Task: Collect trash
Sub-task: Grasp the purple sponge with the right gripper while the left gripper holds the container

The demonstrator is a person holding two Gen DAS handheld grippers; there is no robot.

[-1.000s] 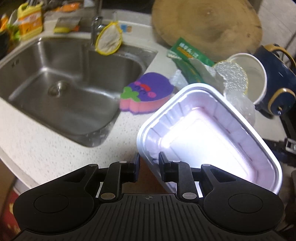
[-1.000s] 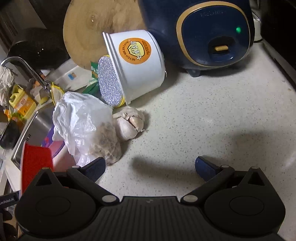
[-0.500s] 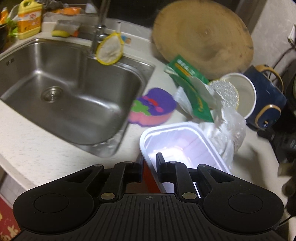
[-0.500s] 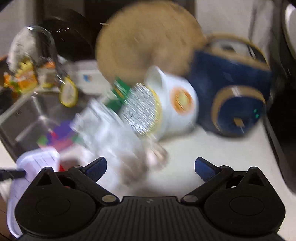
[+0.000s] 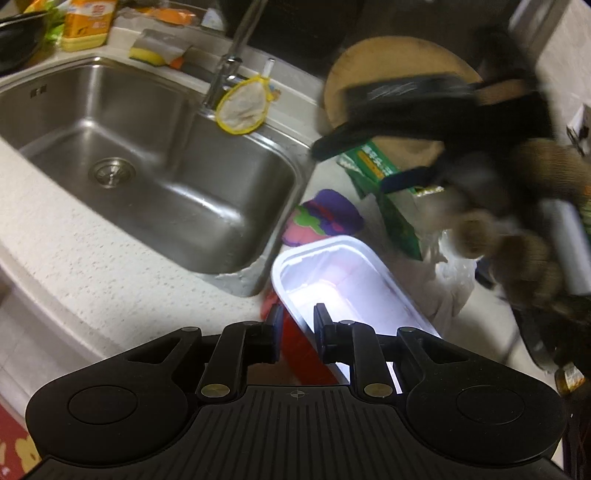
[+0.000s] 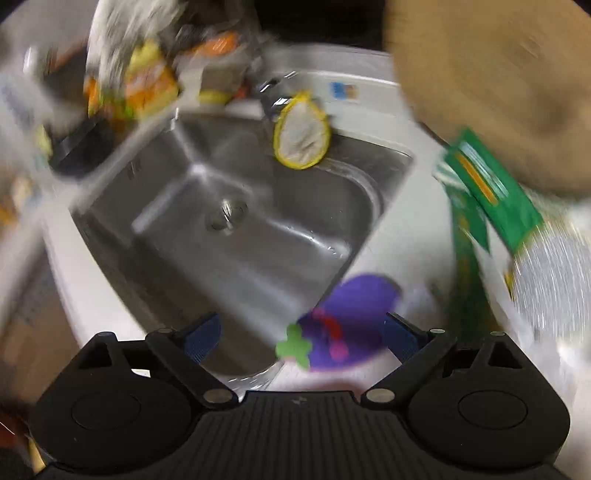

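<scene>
My left gripper (image 5: pixel 297 325) is shut on the near rim of a white plastic food tray (image 5: pixel 354 280) with a red outside, held above the counter's edge. My right gripper (image 6: pixel 303 336) is open and empty; in the left wrist view it shows blurred at the upper right (image 5: pixel 373 166), held by a gloved hand. It hovers above a purple sponge (image 6: pixel 354 317) beside the sink (image 6: pixel 236 221). A green wrapper (image 5: pixel 391 199) and a clear plastic bag (image 5: pixel 450 269) lie on the counter right of the tray. The right wrist view is heavily blurred.
A steel sink (image 5: pixel 147 158) with a faucet (image 5: pixel 229 70) and a yellow-rimmed strainer (image 5: pixel 242 107) fills the left. A round wooden board (image 5: pixel 402 74) leans at the back. A yellow bottle (image 5: pixel 88 22) and sponges (image 5: pixel 155 51) sit behind the sink.
My right gripper has swung fast to the left, from the garlic and rice cooker to above the sponge and sink. My left gripper has drawn back and up with the tray.
</scene>
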